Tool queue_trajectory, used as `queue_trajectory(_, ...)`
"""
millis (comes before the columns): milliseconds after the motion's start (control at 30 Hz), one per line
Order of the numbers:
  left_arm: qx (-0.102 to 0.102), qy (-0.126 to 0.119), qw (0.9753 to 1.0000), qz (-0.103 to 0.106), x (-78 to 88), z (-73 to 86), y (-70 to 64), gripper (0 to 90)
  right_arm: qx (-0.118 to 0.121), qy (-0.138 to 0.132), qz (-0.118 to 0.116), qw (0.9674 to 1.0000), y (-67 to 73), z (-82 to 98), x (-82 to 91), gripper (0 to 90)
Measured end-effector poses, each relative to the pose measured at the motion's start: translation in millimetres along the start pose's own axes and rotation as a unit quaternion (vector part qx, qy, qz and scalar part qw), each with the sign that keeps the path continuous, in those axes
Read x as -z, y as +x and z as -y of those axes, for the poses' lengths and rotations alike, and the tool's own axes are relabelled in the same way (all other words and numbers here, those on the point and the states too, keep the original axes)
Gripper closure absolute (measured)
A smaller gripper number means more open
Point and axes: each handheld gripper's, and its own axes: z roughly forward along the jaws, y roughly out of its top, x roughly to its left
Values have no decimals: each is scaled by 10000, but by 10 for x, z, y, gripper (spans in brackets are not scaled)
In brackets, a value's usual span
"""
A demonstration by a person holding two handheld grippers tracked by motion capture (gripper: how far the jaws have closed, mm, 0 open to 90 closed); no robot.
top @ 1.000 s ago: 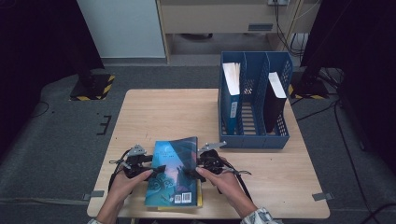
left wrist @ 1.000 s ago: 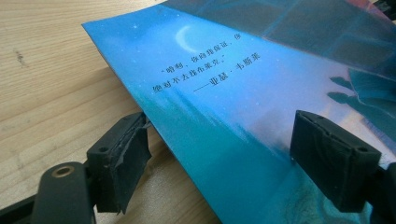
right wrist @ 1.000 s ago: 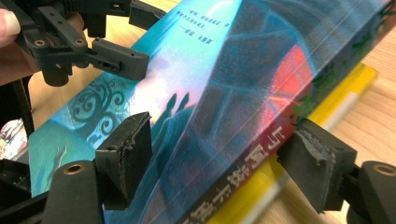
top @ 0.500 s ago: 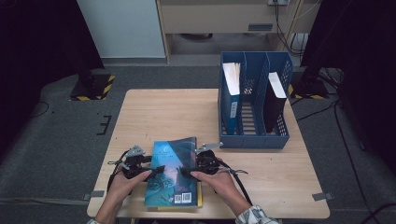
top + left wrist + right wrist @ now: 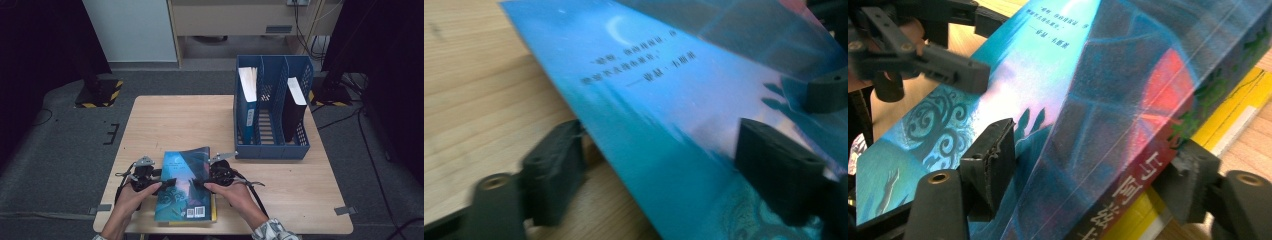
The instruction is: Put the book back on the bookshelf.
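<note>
A blue book (image 5: 185, 185) lies at the table's front edge on top of a yellow book (image 5: 214, 214). My left gripper (image 5: 167, 182) grips its left edge: one jaw is under the edge and one on the cover (image 5: 664, 100), and the jaws have just been closing. My right gripper (image 5: 200, 184) holds the spine side, which is tilted up off the yellow book (image 5: 1243, 95). Its jaws have also just been closing, one pad on the cover (image 5: 1048, 100) and one under the spine. The left gripper (image 5: 948, 65) shows across the book in the right gripper view.
A blue file rack (image 5: 272, 145) stands at the table's back right. It holds a blue folder of white papers (image 5: 247, 95) and a black book (image 5: 295, 107). Bare wooden tabletop (image 5: 165, 120) stretches behind the books. A dark floor surrounds the table.
Both hands have stayed at the two sides of the blue book, the right one shifting only slightly. The book and the rack have not moved.
</note>
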Motion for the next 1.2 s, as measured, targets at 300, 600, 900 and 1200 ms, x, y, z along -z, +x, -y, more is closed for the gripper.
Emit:
queue_trajectory(300,-77,-55,9992,-389,42,-109,-69,566,-115,75,-124,9998,13,-93,-42,480)
queue_trajectory(600,-111,30,9994,-330,64,-190,-51,668,-99,98,-108,9998,6,-139,-16,521)
queue_trajectory(900,-60,-41,9998,-199,119,-304,-13,727,3,81,36,10000,5,-281,43,559)
queue_trajectory(1200,-164,-128,9996,-166,250,-452,-21,759,207,-45,179,9996,53,-437,141,592)
